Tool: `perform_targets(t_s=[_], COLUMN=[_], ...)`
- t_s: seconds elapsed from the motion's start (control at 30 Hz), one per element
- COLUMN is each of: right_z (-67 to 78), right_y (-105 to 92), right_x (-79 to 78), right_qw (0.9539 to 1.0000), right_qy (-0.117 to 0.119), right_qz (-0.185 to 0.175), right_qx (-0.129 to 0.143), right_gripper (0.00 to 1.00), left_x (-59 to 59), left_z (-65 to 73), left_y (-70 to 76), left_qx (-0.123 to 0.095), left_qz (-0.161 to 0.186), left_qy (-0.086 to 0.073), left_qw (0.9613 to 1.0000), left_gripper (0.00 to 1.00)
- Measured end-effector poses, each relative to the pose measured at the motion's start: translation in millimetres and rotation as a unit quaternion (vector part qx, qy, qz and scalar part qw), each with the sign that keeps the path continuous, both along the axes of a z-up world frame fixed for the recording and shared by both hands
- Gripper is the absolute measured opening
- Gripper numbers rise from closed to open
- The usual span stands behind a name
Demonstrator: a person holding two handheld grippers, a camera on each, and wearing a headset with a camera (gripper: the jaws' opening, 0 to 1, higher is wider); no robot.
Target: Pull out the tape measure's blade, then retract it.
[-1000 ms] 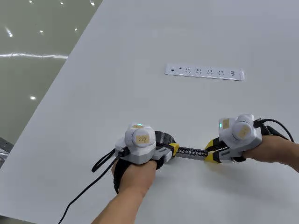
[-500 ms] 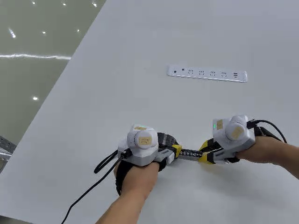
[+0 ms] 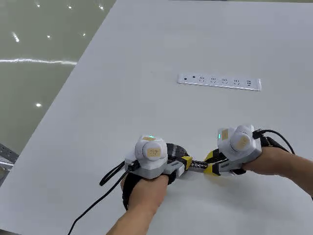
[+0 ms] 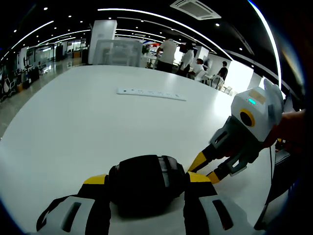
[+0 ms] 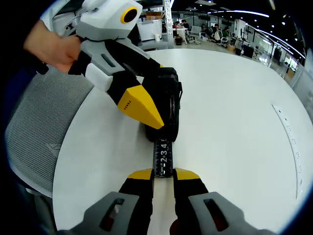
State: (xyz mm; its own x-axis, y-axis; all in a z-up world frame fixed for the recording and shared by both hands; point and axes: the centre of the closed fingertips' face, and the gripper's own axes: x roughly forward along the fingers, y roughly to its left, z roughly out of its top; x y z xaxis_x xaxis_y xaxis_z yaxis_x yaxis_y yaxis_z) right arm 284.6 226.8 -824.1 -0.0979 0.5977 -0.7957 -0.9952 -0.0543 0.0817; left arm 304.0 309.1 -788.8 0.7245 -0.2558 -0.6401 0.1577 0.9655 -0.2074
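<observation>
The black case (image 4: 142,182) of the tape measure is set on the white bench (image 3: 146,73), near its front edge, and is clamped between the yellow-tipped jaws of the left tool (image 3: 180,164), which are closed against its two sides. In the left gripper view the case is seen sitting low between those jaws, its rounded body upright on the bench. A short length of the blade (image 5: 163,155) is drawn out of the case toward the right, lying flat just above the bench, with black numerals printed on it. The blade is pinched near its free end by the right tool (image 5: 163,173), whose jaws are brought narrowly together on it. The two tools are held close, tip almost to tip, with only the short exposed strip of blade between them. Each tool is gripped from behind by a hand: the left hand (image 3: 144,188) and the right hand (image 3: 270,160). A black cable (image 3: 90,203) is trailed from the left tool toward the front edge of the bench. A white power strip (image 3: 219,81) is laid well apart, farther back on the bench.
</observation>
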Motion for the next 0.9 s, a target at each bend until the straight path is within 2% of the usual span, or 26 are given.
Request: perform_targets(t_s=[0.9], right_z=[-1.3], right_y=[26.1], right_x=[-2.3], right_qw=[1.0], right_qy=[-0.001], right_qz=[0.003], right_qx=[0.008], right_gripper=[0.11], left_x=[0.8], left_z=[0.7], left_y=[0.6], left_qx=[-0.004], left_qz=[0.0], left_qy=[-0.001], left_qw=[1.0], left_gripper=[0.57])
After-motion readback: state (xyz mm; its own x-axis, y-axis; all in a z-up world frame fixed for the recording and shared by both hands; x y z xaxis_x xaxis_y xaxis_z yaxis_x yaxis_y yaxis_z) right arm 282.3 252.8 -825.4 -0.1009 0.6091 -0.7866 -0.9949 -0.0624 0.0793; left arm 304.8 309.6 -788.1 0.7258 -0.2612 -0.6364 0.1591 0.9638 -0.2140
